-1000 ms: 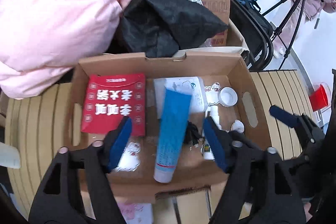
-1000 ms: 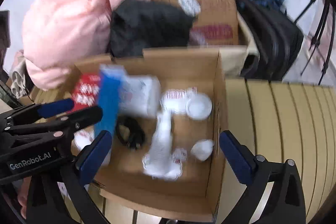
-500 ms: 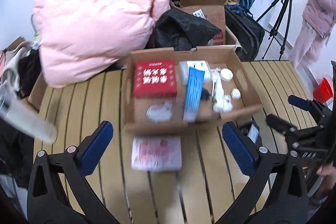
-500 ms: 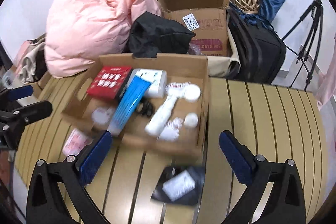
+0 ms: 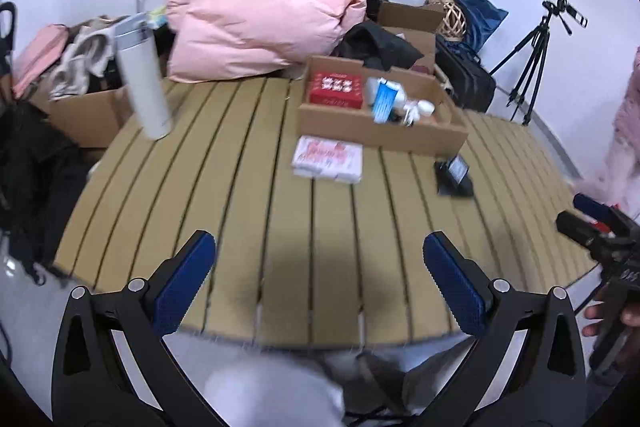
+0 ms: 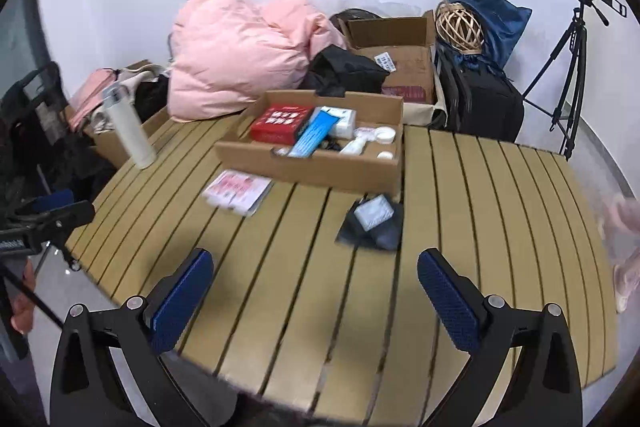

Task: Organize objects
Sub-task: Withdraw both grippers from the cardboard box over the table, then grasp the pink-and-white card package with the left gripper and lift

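A shallow cardboard box [image 6: 308, 167] [image 5: 380, 135] sits at the far side of a slatted wooden table [image 6: 320, 287]. It holds a red packet [image 6: 280, 123], a blue tube [image 6: 310, 137], a white bottle [image 6: 354, 146] and small white items. A pink-printed packet [image 6: 237, 191] [image 5: 327, 159] and a dark pouch [image 6: 372, 221] [image 5: 454, 174] lie on the table in front of the box. My left gripper [image 5: 320, 279] and right gripper [image 6: 314, 291] are both open and empty, held back over the table's near edge.
A white flask [image 6: 128, 125] [image 5: 143, 79] stands at the table's far left. A pink duvet [image 6: 240, 55], cardboard boxes, a black suitcase [image 6: 480, 103] and a tripod [image 6: 568, 75] crowd the space behind the table.
Both grippers have pulled far back from the box, from right over its contents to the table's near edge. The left gripper's fingers have spread wider. Nothing was picked up.
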Demonstrator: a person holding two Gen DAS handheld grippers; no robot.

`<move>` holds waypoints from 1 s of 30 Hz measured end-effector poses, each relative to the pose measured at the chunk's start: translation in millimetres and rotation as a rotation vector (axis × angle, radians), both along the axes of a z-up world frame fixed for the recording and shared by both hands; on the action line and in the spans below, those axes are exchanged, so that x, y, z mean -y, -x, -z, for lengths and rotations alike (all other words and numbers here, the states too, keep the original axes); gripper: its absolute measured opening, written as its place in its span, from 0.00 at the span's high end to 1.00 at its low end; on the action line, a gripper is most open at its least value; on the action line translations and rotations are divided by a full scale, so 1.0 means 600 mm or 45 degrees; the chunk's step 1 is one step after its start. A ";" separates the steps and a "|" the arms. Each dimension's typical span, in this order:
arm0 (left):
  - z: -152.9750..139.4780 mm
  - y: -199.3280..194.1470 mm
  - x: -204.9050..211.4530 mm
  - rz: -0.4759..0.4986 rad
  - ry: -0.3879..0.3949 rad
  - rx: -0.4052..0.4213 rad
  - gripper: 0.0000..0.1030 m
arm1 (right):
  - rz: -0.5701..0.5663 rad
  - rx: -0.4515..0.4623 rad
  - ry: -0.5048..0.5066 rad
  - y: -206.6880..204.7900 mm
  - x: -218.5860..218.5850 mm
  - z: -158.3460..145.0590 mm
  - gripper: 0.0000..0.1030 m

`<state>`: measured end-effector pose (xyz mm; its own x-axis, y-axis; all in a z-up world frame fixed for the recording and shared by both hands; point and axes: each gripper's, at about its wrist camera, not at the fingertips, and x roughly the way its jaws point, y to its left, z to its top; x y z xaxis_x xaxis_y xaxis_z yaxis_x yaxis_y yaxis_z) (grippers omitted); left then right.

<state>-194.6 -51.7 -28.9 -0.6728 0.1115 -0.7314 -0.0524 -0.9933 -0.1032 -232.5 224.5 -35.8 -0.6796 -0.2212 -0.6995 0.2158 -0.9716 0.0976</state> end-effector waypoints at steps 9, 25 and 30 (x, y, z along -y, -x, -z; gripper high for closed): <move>0.001 -0.064 -0.027 0.098 -0.011 -0.013 0.00 | -0.089 0.084 0.083 -0.096 0.044 0.064 0.00; 0.062 -0.008 -0.015 0.063 -0.025 0.109 0.00 | -0.071 0.113 0.051 -0.079 0.043 0.097 0.00; 0.084 0.061 -0.004 0.065 0.018 0.074 0.00 | -0.076 0.146 0.055 -0.039 0.048 0.113 0.00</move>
<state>-231.1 -49.0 -79.1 -0.6227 0.1342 -0.7709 -0.0975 -0.9908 -0.0937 -209.1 195.7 -103.4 -0.5803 -0.2905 -0.7608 0.2583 -0.9516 0.1663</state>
